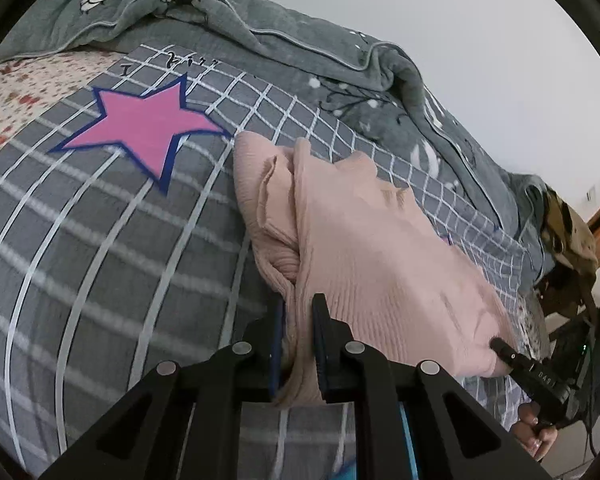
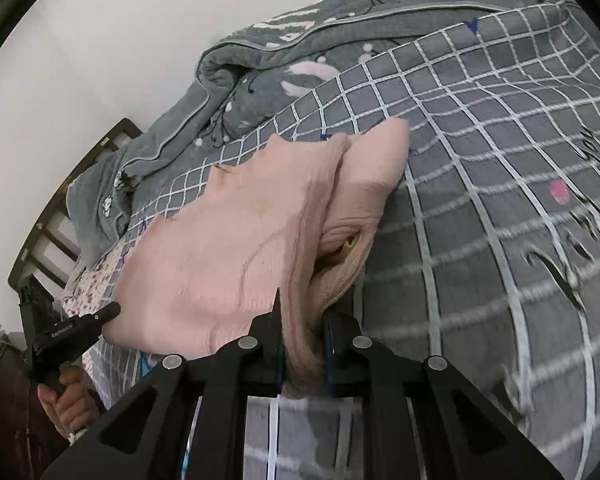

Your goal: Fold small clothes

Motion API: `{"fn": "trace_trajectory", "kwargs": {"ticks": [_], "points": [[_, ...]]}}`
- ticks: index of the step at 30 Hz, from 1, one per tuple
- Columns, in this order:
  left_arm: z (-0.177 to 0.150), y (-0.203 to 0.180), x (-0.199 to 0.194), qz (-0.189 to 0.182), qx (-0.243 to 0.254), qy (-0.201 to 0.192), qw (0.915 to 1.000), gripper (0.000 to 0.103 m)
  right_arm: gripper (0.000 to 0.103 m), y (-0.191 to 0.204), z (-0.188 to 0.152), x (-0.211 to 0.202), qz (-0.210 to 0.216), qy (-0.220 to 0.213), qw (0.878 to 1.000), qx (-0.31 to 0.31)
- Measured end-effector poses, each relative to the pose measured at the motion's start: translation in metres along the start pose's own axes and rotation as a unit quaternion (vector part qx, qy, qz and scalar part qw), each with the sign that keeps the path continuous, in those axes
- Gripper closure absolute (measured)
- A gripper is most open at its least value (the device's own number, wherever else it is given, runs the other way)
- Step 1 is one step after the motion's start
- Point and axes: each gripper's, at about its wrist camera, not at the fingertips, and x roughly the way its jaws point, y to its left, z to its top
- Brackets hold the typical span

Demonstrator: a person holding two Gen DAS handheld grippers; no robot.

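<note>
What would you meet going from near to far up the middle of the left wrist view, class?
Left tongs shut on the pink garment → grey checked sheet → grey-green floral quilt → white wall.

The pink garment (image 1: 372, 248) clamped in my left gripper (image 1: 300, 320) is a soft, matt ribbed knit, its fine ridges plain near the hem. My right gripper (image 2: 304, 312) pinches the same knit; its fingers (image 2: 268, 320) are matt black plastic with dull metal rivets. The checked bed sheet (image 1: 100, 248) is smooth woven cloth with a flat printed pink star (image 1: 144, 128). The grey quilt (image 1: 300, 24) looks thicker and slightly fuzzy, edged with smooth piping. The bed frame (image 2: 44, 216) is dark, faintly glossy wood
</note>
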Motion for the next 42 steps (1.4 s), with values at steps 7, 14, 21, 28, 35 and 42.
{"fn": "trace_trajectory", "kwargs": {"ticks": [7,14,21,28,35,42], "points": [[-0.046,-0.003,-0.025,-0.011,-0.012,0.010,0.9998,0.088,0.089,-0.003,-0.038,-0.047,-0.018,0.006,0.999,-0.034],[-0.067,-0.013,-0.035,0.053,0.000,0.025,0.9983,0.065,0.074,-0.006,-0.071,-0.089,-0.032,-0.020,0.998,-0.058],[-0.063,-0.042,-0.068,0.071,0.042,-0.024,0.9963,0.051,0.073,0.007,-0.077,-0.116,-0.031,-0.045,0.994,-0.092],[-0.030,-0.075,-0.061,0.073,0.077,-0.072,0.9917,0.046,0.073,0.032,-0.038,-0.106,-0.050,-0.094,0.989,-0.102],[0.014,-0.085,-0.006,0.078,0.114,-0.069,0.9879,0.044,0.073,0.043,0.023,-0.061,-0.070,-0.094,0.987,-0.108],[0.058,-0.063,0.045,0.114,0.107,-0.053,0.9864,0.049,0.073,0.023,0.077,0.013,-0.104,-0.033,0.986,-0.128]]}}
